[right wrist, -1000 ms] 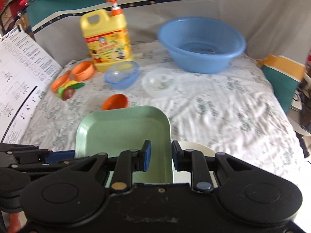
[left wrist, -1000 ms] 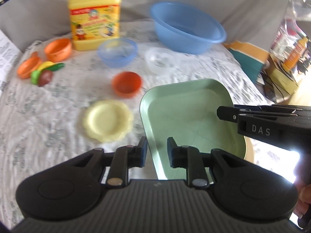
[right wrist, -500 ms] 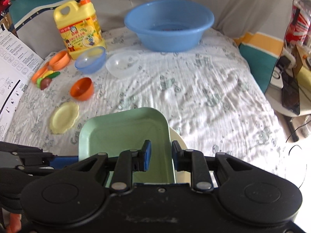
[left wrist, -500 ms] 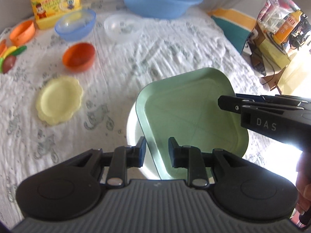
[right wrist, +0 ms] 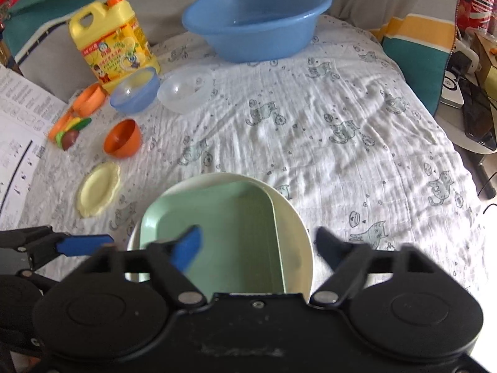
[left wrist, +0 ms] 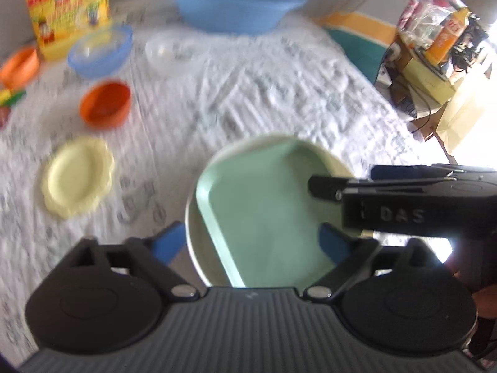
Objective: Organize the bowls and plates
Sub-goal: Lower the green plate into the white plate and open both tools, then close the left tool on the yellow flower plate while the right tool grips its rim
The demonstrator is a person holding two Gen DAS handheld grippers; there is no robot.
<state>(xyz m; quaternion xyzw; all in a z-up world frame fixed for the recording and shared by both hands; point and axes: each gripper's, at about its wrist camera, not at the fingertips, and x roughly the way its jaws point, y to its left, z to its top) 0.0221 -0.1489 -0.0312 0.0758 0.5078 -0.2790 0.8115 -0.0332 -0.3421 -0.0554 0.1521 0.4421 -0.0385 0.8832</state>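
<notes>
The fingers of the left gripper (left wrist: 251, 244) are spread wide on either side of the green square plate (left wrist: 264, 211), and those of the right gripper (right wrist: 257, 245) are parted too, so nothing is pinched. The green plate is nested in the white round plate (right wrist: 295, 227), seemingly to start a stack. The yellow scalloped plate (right wrist: 98, 188) and the orange bowl (right wrist: 121, 138) are left apart on the cloth (right wrist: 326, 130), probably to be gathered next.

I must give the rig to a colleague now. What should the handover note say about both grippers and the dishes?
Left gripper: open, holds nothing.
Right gripper: open, holds nothing.
Green square plate: lies in the white round plate, near edge of the cloth.
Done: these two are stacked.
Left: yellow plate, orange bowl, small blue bowl, clear bowl and a second orange bowl lie apart on the cloth.
</notes>
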